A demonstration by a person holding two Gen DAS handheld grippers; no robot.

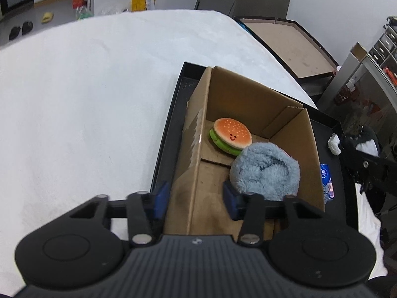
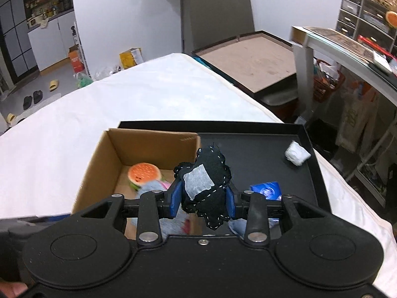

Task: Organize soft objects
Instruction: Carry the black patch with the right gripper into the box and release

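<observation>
An open cardboard box [image 1: 248, 92] stands in the left part of a black tray [image 1: 163, 149]. Inside it lie a burger plush [image 1: 232, 134] with a smiling face and a fluffy light-blue plush [image 1: 265, 171], touching each other. My left gripper [image 1: 196, 201] hovers over the box's near left wall, one blue pad outside it and one inside, the pads apart and pressing nothing. My right gripper [image 2: 203, 196] is shut on a black felt toy [image 2: 211, 173] with white stitching and a white patch, held above the tray [image 2: 260, 154] just right of the box [image 2: 148, 144]. The burger [image 2: 144, 172] shows there too.
A crumpled white wad [image 2: 296, 156] lies at the tray's far right corner and a blue packet [image 2: 266, 188] near its front. The tray sits on a white cloth-covered surface [image 1: 86, 99]. A brown tabletop [image 2: 250, 62], a chair and cluttered shelves stand beyond.
</observation>
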